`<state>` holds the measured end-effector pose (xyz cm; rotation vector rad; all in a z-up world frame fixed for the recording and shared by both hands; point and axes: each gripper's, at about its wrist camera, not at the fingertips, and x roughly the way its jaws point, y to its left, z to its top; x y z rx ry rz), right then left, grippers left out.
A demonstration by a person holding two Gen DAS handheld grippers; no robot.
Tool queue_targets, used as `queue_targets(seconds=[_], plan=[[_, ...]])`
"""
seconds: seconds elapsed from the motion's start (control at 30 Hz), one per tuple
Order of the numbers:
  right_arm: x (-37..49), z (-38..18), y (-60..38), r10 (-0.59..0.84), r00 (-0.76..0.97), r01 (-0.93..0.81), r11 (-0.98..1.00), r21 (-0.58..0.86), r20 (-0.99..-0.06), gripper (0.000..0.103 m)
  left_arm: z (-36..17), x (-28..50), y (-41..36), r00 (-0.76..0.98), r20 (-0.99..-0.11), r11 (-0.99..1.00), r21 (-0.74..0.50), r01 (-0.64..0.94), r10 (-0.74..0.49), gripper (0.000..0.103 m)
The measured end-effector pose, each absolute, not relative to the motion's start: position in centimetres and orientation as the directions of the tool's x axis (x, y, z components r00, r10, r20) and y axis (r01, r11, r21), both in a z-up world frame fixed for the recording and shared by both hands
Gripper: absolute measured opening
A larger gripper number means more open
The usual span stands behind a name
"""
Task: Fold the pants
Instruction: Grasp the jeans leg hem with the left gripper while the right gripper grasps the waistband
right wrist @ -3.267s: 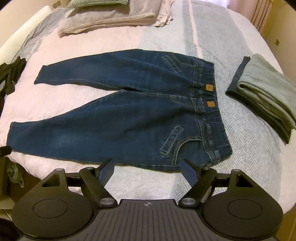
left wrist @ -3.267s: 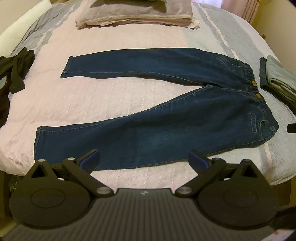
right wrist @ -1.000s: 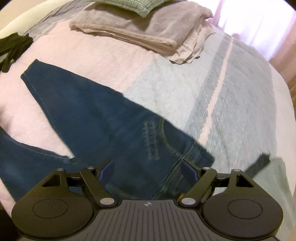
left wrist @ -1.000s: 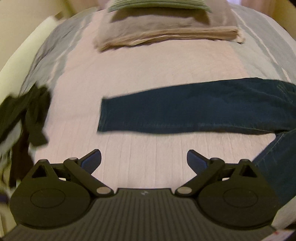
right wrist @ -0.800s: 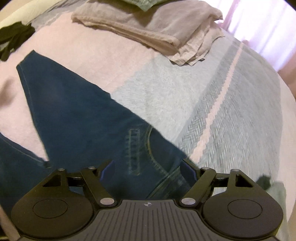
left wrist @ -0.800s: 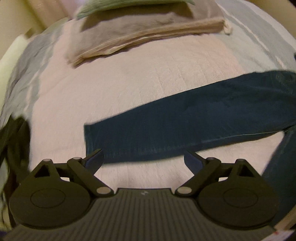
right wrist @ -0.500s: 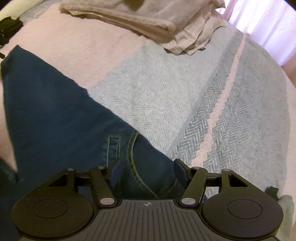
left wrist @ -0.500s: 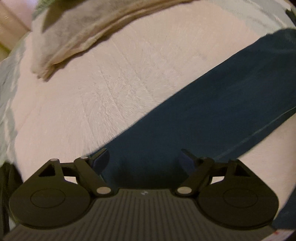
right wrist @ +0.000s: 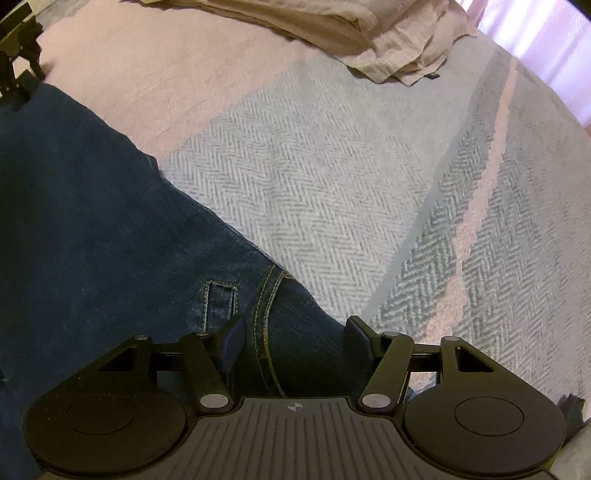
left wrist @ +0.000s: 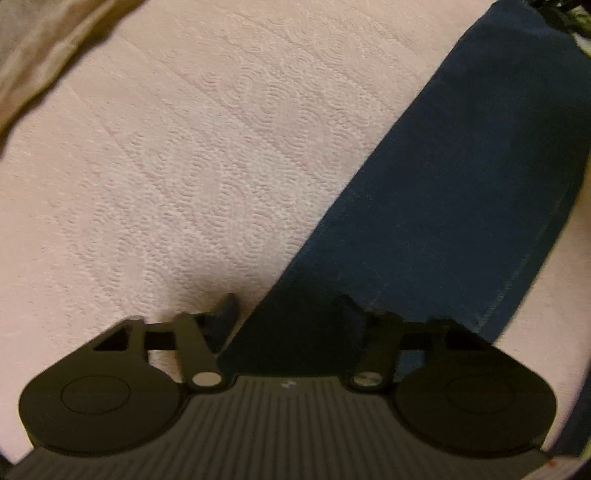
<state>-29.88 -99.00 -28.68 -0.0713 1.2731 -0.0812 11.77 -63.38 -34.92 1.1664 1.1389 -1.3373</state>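
Left tongs (left wrist: 286, 314) spread, straddling the far leg edge of the dark blue denim pants (left wrist: 461, 184), which lie flat on the pink quilted bed (left wrist: 184, 166). Right tongs (right wrist: 293, 338) also spread, over the pocket seam at the waist corner. Risk: closing too shallow grabs only the top layer, or catches the bedspread too.

Both wrist views sit low and close over the jeans (left wrist: 461, 192): the left looks along a leg across the pink bedspread (left wrist: 184, 166), the right faces past the pocket toward folded linens (right wrist: 369, 29); they share the jeans
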Motion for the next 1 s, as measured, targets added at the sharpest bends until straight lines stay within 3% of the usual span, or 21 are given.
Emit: queue_targets(seconds=[0.13, 0.33, 0.6, 0.77, 0.9, 0.93, 1.0], plan=[[-30.2, -28.3, -99.5, -0.1, 0.285, 0.016, 0.995, -0.099, -0.953, 0.059, -34.2, 12.2, -63.5, -0.027, -0.997, -0.104, -0.02, 0.994, -0.067, 0.017], [-30.4, -27.8, -101.2, -0.105, 0.287, 0.037, 0.994, -0.099, -0.952, 0.059, -34.3, 11.8, -63.6, 0.018, -0.999, -0.161, 0.023, 0.987, -0.034, 0.0], [-31.7, -28.6, -103.0, -0.066, 0.258, -0.127, 0.987, -0.102, -0.964, 0.059, -31.3, 7.5, -60.4, 0.164, -0.978, -0.18, 0.185, 0.966, -0.125, 0.0], [-31.1, -30.9, -104.1, 0.013, 0.198, -0.175, 0.984, -0.023, -0.98, 0.058, -29.4, 4.4, -60.2, 0.246, -0.956, -0.159, 0.271, 0.949, -0.157, 0.0], [-30.8, -30.8, -104.2, 0.021, 0.158, -0.15, 0.989, -0.003, -0.987, 0.028, -28.3, 2.2, -59.9, 0.285, -0.946, -0.169, 0.309, 0.936, -0.154, 0.0], [-31.2, -30.0, -104.0, 0.007, 0.168, -0.151, 0.988, -0.019, -0.986, 0.012, -27.8, 1.6, -59.8, 0.296, -0.942, -0.167, 0.321, 0.932, -0.156, 0.0], [-32.3, -28.0, -103.3, -0.012, 0.21, -0.149, 0.988, -0.044, -0.978, 0.006, -26.9, 0.8, -59.5, 0.316, -0.935, -0.155, 0.34, 0.928, -0.16, 0.0]])
